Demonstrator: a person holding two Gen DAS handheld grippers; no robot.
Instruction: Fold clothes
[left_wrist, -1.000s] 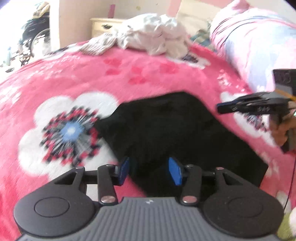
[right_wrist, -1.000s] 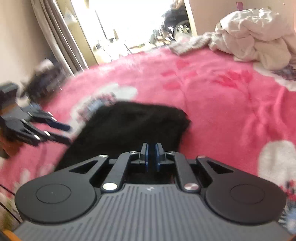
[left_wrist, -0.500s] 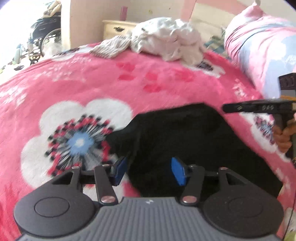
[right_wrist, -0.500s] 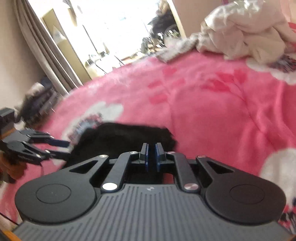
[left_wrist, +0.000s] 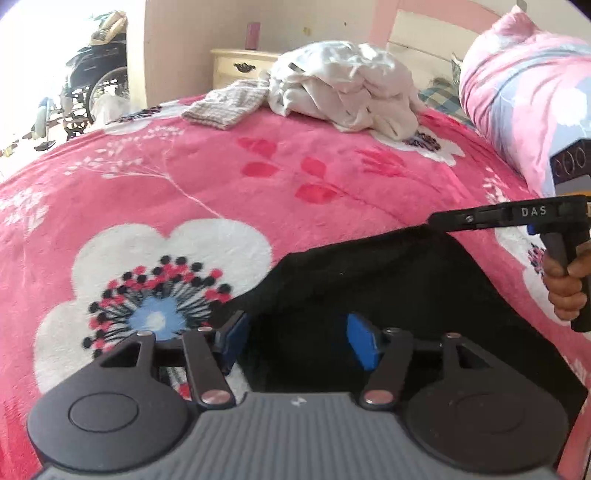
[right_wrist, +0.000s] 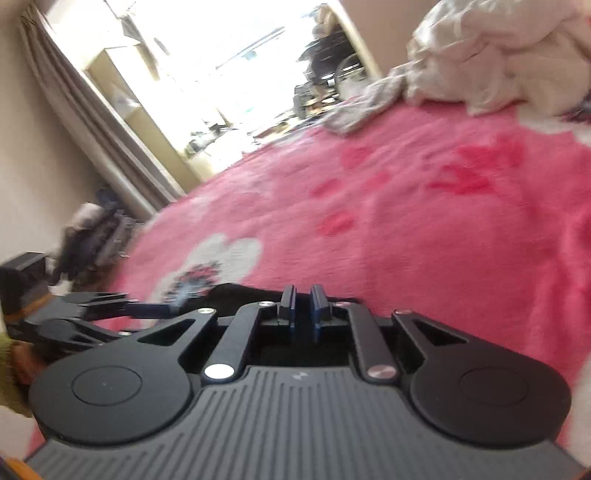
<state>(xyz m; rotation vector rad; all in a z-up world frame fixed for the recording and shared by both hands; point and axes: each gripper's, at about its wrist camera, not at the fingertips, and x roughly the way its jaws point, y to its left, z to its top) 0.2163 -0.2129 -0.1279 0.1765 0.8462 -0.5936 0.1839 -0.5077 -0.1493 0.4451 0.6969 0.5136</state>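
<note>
The black garment (left_wrist: 388, 295) lies on your pink floral blanket (left_wrist: 221, 177), well short of the white clothes heap (left_wrist: 343, 92). Your left gripper (left_wrist: 295, 338) hangs over the garment's near edge, fingers wide. Your right gripper (right_wrist: 303, 306) pinches its far edge, fingers narrow.

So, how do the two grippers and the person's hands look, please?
The left gripper and the right gripper look alike: a ribbed grey body, two round black discs, black link arms with silver pins, and blue pads on the fingers. Seen from the side, the right one shows white letters "DAS" and a black handle in a bare hand. An olive-green sleeve shows by the left one.
</note>
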